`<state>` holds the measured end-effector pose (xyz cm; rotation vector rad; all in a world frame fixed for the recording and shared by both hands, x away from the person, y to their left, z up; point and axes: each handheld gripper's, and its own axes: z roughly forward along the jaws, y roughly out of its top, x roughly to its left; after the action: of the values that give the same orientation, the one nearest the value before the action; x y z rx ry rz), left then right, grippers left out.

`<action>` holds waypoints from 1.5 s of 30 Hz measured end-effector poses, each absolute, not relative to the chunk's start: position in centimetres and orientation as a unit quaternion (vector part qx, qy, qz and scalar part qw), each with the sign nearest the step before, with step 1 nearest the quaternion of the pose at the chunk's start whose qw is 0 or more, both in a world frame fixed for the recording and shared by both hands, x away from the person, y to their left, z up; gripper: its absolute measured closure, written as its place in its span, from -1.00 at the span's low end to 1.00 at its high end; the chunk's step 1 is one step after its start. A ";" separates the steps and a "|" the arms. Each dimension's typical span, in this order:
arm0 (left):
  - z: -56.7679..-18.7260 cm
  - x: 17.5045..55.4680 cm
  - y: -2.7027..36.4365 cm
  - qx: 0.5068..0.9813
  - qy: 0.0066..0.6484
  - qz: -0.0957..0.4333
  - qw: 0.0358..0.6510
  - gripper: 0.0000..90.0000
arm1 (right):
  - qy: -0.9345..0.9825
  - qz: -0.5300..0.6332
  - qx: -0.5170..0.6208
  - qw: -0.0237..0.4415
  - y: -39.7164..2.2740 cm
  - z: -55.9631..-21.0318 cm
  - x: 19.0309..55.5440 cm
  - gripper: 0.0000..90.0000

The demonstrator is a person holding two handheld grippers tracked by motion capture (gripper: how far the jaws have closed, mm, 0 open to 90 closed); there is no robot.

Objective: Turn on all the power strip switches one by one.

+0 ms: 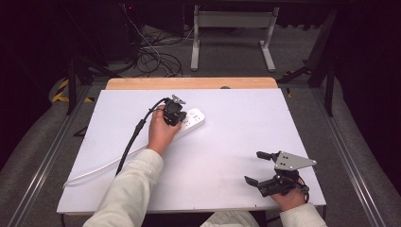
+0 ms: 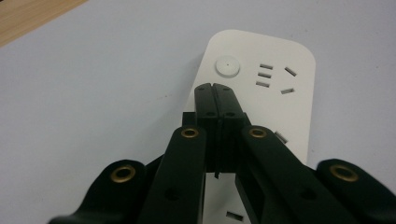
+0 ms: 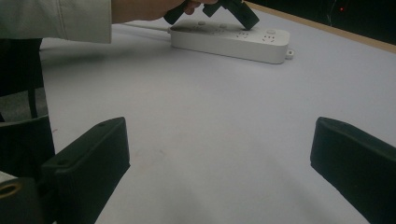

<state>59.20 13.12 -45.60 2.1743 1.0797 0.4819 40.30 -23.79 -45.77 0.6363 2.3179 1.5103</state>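
High view: the left hand-held gripper (image 1: 174,112), jaws pressed together, hovers over the white power strip (image 1: 193,119) at the desk's (image 1: 227,123) far middle; the right hand-held gripper (image 1: 265,168) rests spread, near right. Left gripper view: closed tips sit just short of the round switch (image 2: 227,66), so pressing it seems next, needing a small forward-down push. Right gripper view: wide jaws, nothing between.

A white board (image 1: 227,142) was laid over a wooden table (image 1: 189,83), whose edge was exposed along the far side. A white power strip (image 1: 193,121) was laid flat on the board, its white cord (image 1: 94,171) trailing toward the near left corner.
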 end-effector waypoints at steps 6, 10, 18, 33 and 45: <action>-45.9 59.1 13.3 0.825 0.416 0.184 0.337 1.00 | 0.808 0.525 0.222 0.150 -23.7 -45.8 40.3 -0.89; -46.2 59.0 13.5 0.818 0.420 0.182 0.348 1.00 | 0.807 0.526 0.221 0.152 -23.7 -45.7 40.2 -0.89; -43.8 59.2 13.3 0.802 0.423 0.185 0.380 1.00 | 0.806 0.528 0.223 0.151 -23.8 -45.8 40.4 -0.89; -42.7 59.6 12.1 0.807 0.418 0.186 0.373 1.00 | 0.806 0.527 0.222 0.151 -23.8 -45.8 40.3 -0.89; -44.6 60.7 11.8 0.809 0.406 0.173 0.388 1.00 | 0.806 0.528 0.223 0.149 -23.9 -45.8 40.4 -0.89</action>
<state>60.74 11.75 -44.56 2.0575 1.0324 0.4399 40.35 -23.92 -45.78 0.6408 2.3168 1.5183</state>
